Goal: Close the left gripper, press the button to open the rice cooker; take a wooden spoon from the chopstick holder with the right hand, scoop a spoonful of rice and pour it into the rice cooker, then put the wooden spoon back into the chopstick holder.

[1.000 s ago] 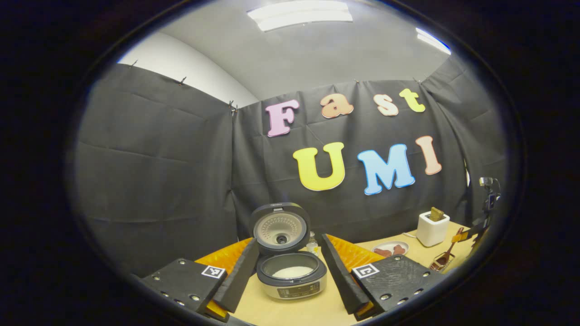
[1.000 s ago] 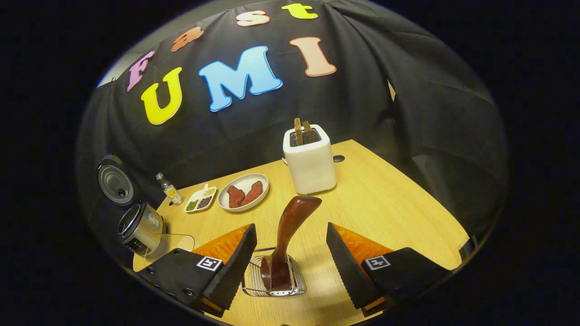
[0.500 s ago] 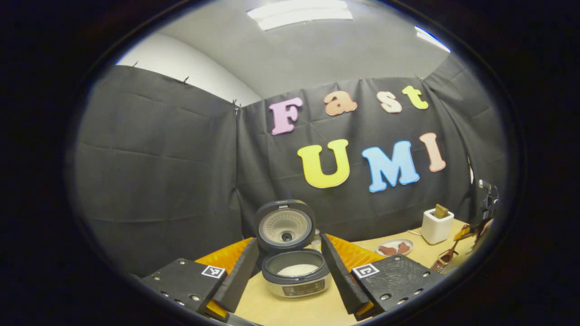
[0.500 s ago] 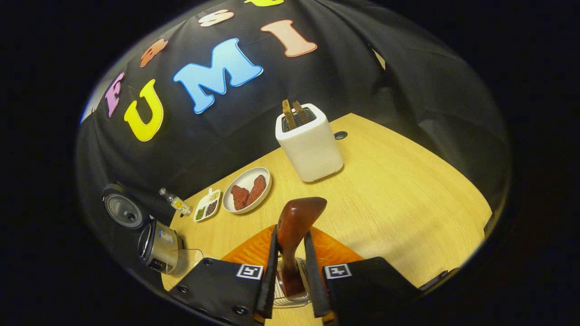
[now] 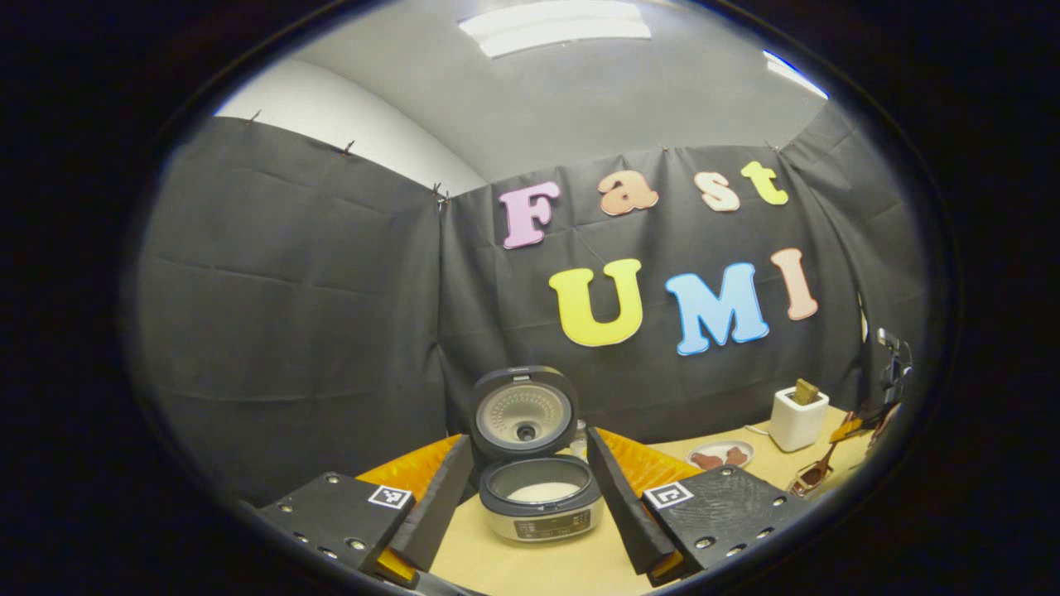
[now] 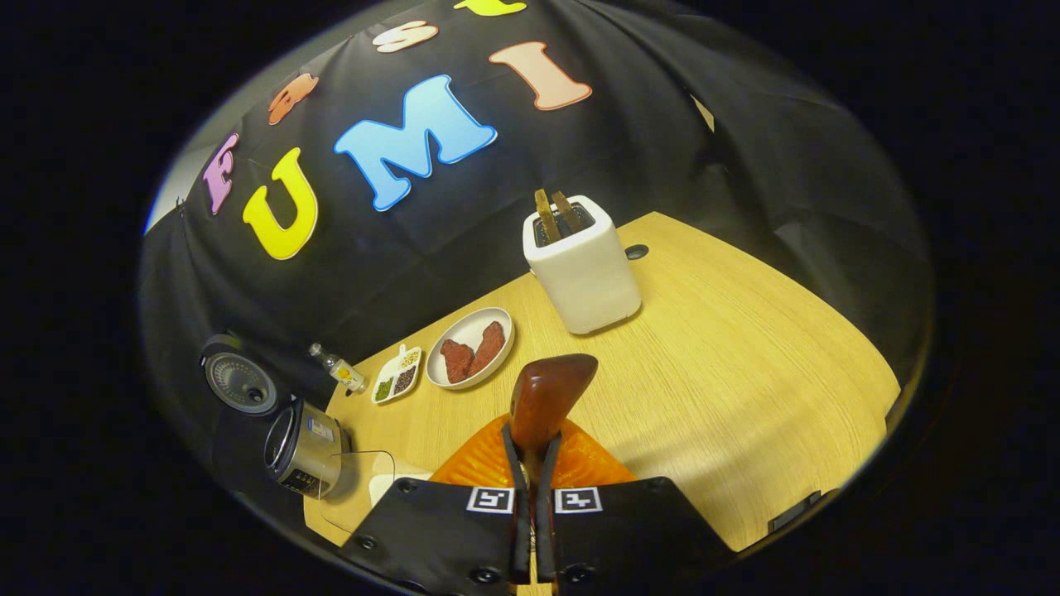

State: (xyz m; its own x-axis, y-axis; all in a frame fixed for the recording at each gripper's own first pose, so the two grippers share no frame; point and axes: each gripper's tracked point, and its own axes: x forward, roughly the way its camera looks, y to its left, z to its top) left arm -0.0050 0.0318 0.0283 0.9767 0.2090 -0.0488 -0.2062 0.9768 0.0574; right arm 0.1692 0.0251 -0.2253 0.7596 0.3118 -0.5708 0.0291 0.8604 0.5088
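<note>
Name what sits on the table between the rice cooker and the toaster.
In the right gripper view, a small bottle, a divided condiment dish and a plate of meat sit between the rice cooker and the toaster.

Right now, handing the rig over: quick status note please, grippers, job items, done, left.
Right gripper: shut on the wooden spoon handle, over the table.
Left gripper: open, holding nothing, facing the rice cooker.
Rice cooker: lid up, something white in the pot; at far left in the right gripper view.
Done: cooker opened, spoon gripped.
Left: lift the spoon out, scoop rice, pour it into the cooker, return the spoon to the chopstick holder.
</note>
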